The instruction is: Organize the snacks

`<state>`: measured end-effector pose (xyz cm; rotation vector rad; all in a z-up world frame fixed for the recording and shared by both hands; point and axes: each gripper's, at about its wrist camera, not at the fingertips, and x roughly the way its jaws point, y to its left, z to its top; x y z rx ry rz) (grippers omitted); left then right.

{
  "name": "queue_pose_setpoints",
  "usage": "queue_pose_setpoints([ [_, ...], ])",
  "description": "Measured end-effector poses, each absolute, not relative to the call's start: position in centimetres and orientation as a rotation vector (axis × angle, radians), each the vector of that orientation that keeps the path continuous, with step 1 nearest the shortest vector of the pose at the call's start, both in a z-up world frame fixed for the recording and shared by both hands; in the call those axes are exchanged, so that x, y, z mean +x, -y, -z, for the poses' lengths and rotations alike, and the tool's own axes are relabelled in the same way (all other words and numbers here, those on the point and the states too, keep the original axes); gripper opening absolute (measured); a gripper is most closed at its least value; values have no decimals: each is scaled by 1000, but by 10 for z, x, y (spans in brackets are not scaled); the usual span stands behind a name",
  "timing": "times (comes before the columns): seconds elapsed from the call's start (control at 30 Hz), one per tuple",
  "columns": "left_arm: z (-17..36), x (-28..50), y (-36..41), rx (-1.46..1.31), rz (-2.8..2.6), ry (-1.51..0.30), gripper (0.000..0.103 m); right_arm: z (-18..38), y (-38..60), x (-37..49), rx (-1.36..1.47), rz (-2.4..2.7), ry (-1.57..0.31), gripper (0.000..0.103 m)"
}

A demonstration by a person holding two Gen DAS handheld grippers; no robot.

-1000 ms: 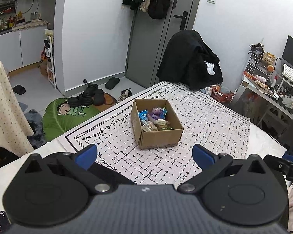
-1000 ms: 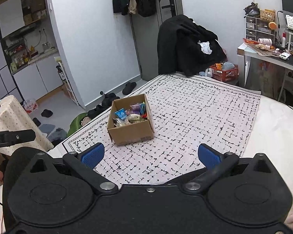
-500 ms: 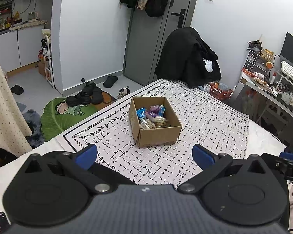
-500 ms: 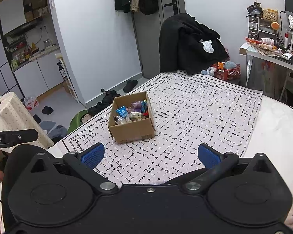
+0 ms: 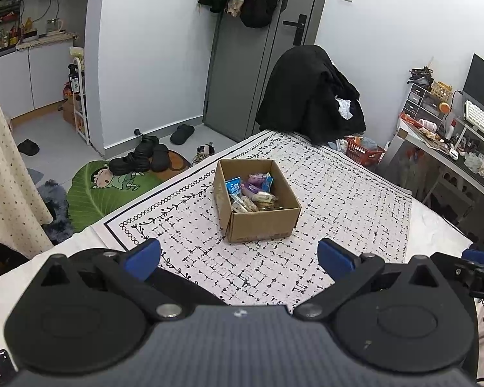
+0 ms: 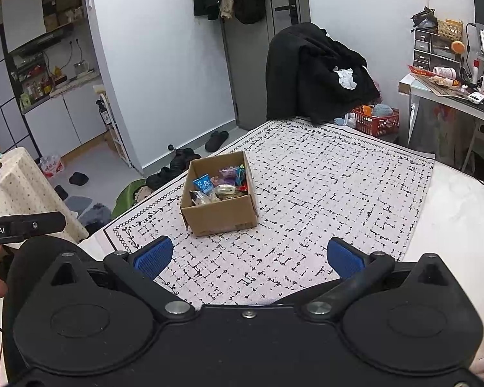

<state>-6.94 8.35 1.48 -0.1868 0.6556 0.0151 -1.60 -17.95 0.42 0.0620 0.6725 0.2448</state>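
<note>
2 grippers, left gripper (image 5: 238, 256) and right gripper (image 6: 250, 254), jaws spread, empty. Cardboard box (image 5: 261, 224) of snacks (image 5: 251, 190) sits frame centre on patterned cloth (image 5: 338, 200). My worry: crinkly packets slip, light box skids if nudged.

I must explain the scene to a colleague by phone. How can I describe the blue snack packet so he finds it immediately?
On the white black-patterned cloth stands an open brown cardboard box. The small bright blue packet leans inside against its left wall; its neighbours are purple, pale or brown.
</note>
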Motion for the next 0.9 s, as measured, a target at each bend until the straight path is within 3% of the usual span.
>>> queue_pose_setpoints([
  [0.9, -12, -72, -82, -192, 5, -659, 103, -3, 181, -14, 66, -235, -683, 103],
])
